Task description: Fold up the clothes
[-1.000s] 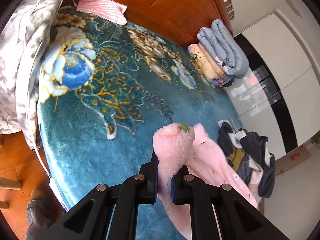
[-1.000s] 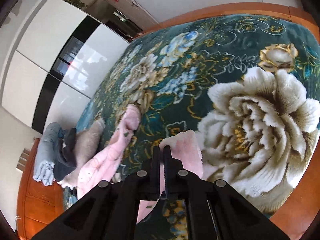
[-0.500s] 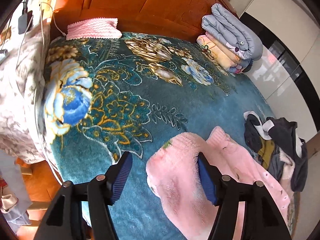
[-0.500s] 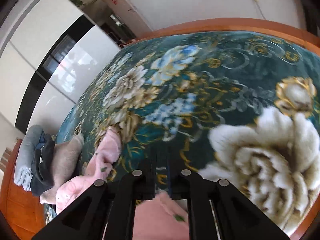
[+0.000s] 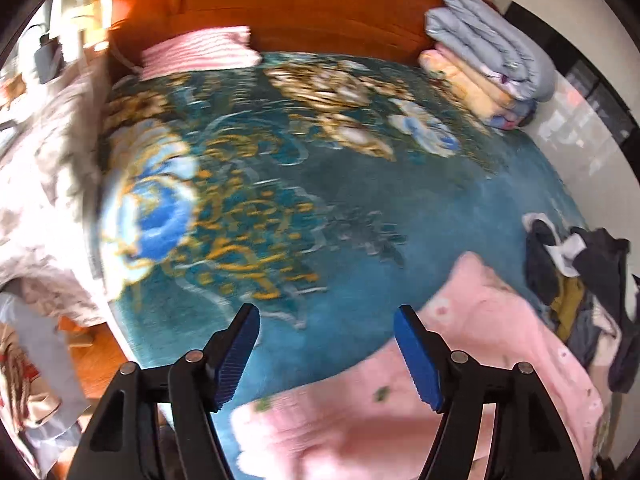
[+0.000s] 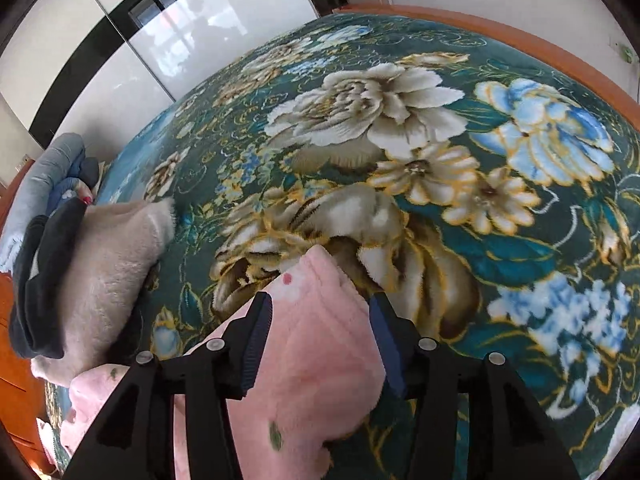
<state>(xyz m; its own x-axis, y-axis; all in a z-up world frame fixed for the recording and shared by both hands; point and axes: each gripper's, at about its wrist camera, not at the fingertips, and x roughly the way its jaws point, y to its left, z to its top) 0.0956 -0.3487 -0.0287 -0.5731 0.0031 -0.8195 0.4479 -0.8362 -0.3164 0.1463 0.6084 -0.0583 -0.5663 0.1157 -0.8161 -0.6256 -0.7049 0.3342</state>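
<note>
Left wrist view: your left gripper (image 5: 326,354) has its blue pads (image 5: 418,358) spread wide, nothing between them. It hangs above the bed blanket (image 5: 360,200), with the pink fleece garment (image 5: 492,344) lying flat under and to the right of it, presumably laid out so it can be folded.

Right wrist view: your right gripper (image 6: 320,342) has its jaws parted too, straddling one end of the pink fleece garment (image 6: 316,364) without pinching it; the cloth rests on the blanket by its own weight.

Unfolded pile: dark and beige clothes (image 5: 576,280) beside the garment, likely waiting their turn; seen also in the right view (image 6: 84,272).

Folded stack: quilts (image 5: 484,60) against the headboard (image 5: 280,0), kept well apart from the working area.

Pink towel (image 5: 200,52): near the headboard, away from both grippers.

Motion blur softens the left view's detail.
</note>
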